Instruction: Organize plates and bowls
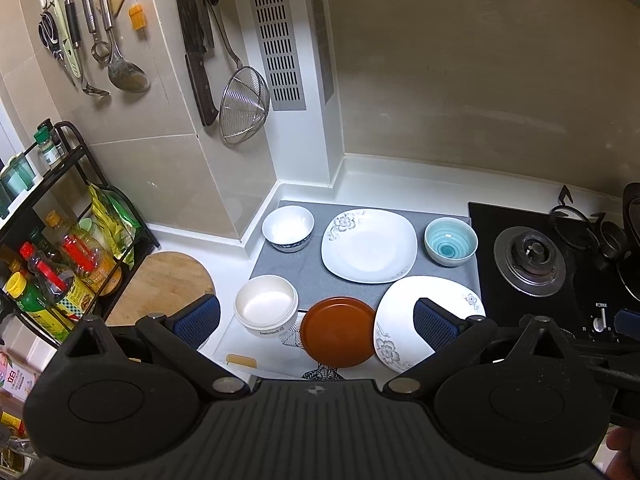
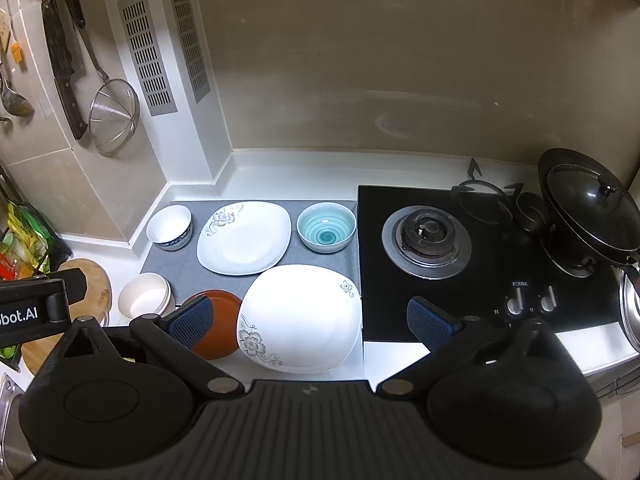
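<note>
Plates and bowls lie spread over a grey mat (image 2: 180, 268) on the white table (image 2: 394, 354), in a kitchen corner with beige wall tiles. A black gas hob (image 2: 484, 280) adjoins the mat at 3 o'clock, a lidded wok (image 2: 588, 208) on its far burner. Knives and a wire strainer (image 1: 243, 106) hang on the wall at 11 o'clock; a rack of bottles (image 1: 48, 280) stands at 9 o'clock.

At the back of the mat sit a white bowl (image 1: 288, 227), a floral square plate (image 1: 369, 245) and a teal spiral bowl (image 1: 451, 241), side by side. Nearer are a cream bowl (image 1: 266, 310), a brown round plate (image 1: 338, 332) and a second floral square plate (image 2: 300, 318), whose edge touches the brown one.

The left tongs (image 1: 316, 322) hang spread wide above the cream bowl and brown plate, gripping nothing. The right tongs (image 2: 310, 324) are likewise spread over the near floral plate, empty.
</note>
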`<action>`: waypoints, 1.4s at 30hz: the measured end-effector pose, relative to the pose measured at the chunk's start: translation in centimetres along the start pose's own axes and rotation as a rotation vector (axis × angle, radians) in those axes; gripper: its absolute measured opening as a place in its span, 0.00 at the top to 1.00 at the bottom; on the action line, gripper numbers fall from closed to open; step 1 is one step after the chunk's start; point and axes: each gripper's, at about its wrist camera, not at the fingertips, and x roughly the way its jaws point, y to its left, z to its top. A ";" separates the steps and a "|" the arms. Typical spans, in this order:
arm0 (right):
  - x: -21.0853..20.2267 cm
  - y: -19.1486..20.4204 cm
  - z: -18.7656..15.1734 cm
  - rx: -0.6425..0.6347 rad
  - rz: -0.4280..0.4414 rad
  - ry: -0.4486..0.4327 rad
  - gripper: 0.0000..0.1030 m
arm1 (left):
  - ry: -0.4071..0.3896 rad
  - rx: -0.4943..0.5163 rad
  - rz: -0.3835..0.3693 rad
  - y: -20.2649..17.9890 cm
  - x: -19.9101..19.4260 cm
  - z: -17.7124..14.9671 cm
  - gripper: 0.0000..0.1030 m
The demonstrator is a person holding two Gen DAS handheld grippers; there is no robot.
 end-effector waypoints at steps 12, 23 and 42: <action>0.9 -0.1 -0.1 0.014 -0.003 0.013 0.00 | 0.011 -0.004 -0.011 -0.3 0.8 -0.2 0.01; 4.0 0.4 0.6 0.052 -0.032 0.058 0.00 | 0.057 0.008 -0.075 -0.1 4.5 0.5 0.01; 18.8 -4.2 -4.4 0.139 0.137 -0.021 0.00 | 0.152 0.143 -0.467 1.2 30.8 0.0 0.14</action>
